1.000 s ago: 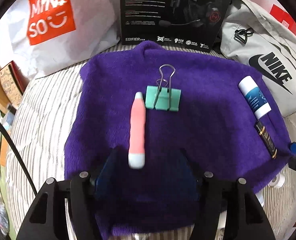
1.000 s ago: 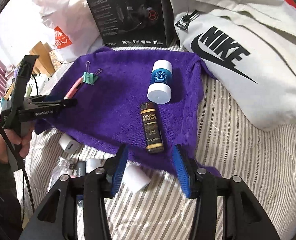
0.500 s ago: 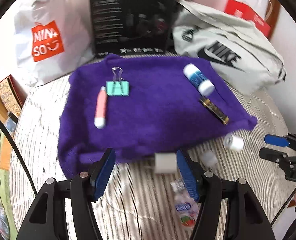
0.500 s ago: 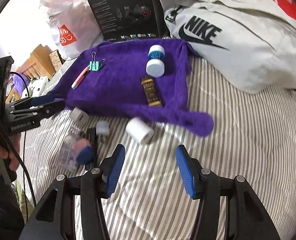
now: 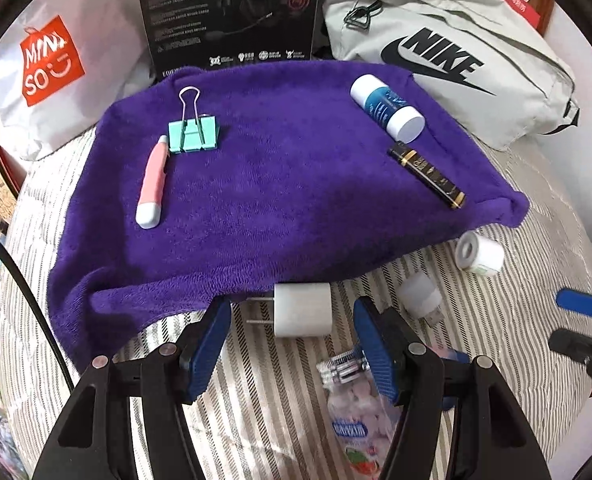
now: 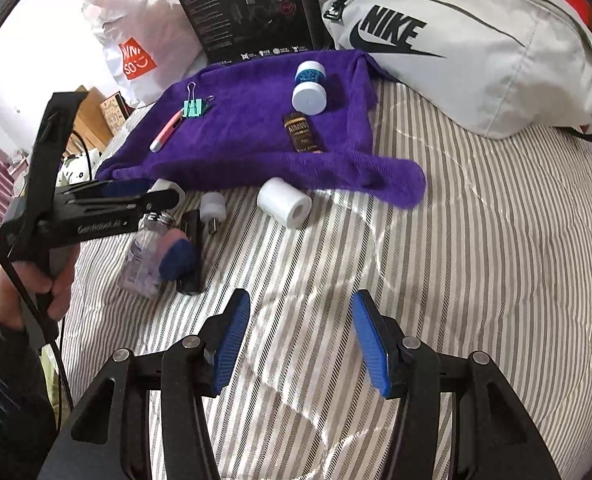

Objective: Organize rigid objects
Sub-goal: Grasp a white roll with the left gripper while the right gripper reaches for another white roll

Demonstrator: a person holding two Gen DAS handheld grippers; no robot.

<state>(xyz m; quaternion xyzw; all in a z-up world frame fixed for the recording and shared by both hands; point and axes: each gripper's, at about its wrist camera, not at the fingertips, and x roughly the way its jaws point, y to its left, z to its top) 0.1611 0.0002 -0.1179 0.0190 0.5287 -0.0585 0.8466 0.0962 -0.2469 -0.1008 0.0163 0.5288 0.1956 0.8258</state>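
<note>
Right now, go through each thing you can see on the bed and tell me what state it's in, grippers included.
Left gripper: open, around the charger plug.
Right gripper: open, empty.
Charger plug: on its side, off the towel.
Binder clip: shut, handles unfolded.
Pink pen: capped, lying on purple towel.
Blue tube: capped, lying down.
Tape roll: on its side, off the towel.

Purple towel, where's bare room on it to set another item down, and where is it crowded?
The middle of the purple towel is bare, between the pink pen and green binder clip on one side and the blue-and-white tube and black-and-gold stick on the other. Crowded: the striped bedding along its near edge, around the white charger and tape roll.
</note>
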